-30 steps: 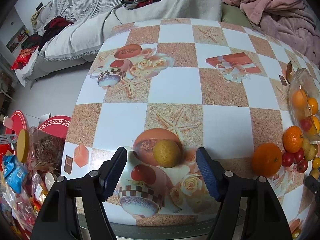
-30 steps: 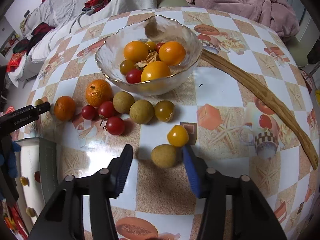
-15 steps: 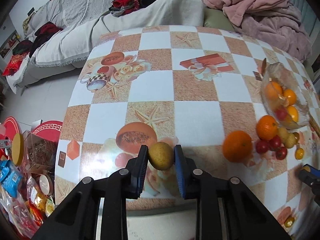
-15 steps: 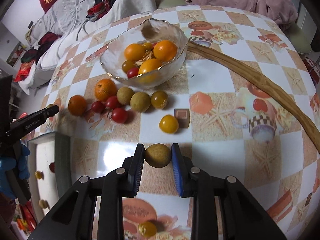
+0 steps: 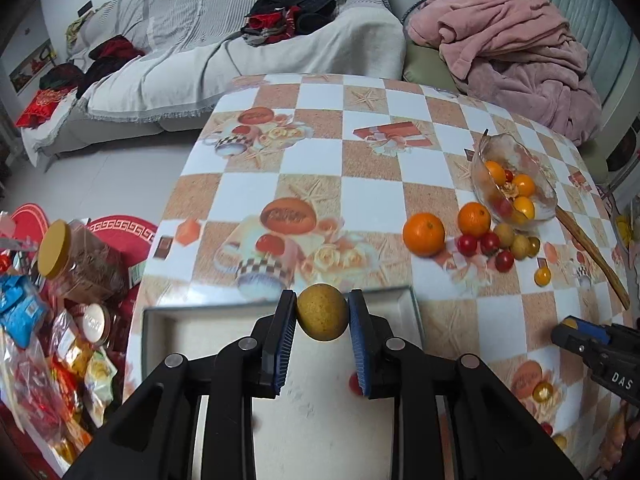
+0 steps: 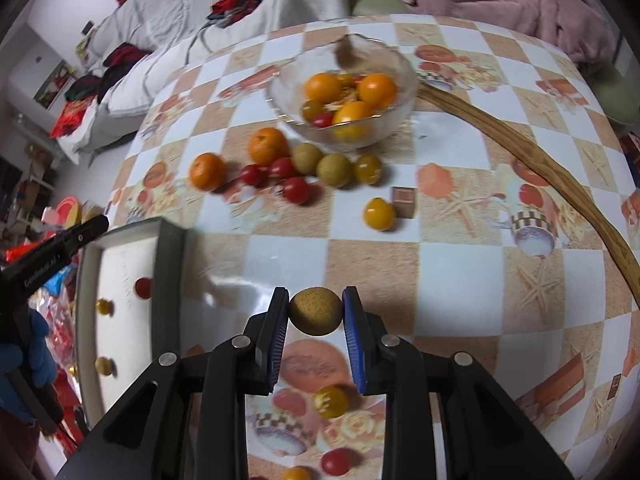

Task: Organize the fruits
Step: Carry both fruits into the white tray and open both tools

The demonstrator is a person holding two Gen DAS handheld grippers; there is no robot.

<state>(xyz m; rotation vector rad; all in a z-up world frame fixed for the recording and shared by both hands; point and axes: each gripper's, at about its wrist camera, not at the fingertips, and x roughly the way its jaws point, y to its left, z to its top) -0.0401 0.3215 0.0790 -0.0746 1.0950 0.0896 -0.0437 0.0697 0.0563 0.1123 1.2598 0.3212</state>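
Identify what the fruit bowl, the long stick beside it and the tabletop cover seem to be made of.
Bowl: clear glass or possibly plastic; fruit shows through its wall.
Stick: wood, with visible brown grain.
Table cover: glossy printed plastic, likely vinyl; it reflects light.

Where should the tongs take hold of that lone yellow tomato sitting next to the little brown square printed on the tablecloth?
Grip the yellow tomato across its widest middle, coming down from above. It is small, round and smooth, so pads off the middle would likely slip. It sits apart from the fruit cluster, leaving room on each side for the tongs.
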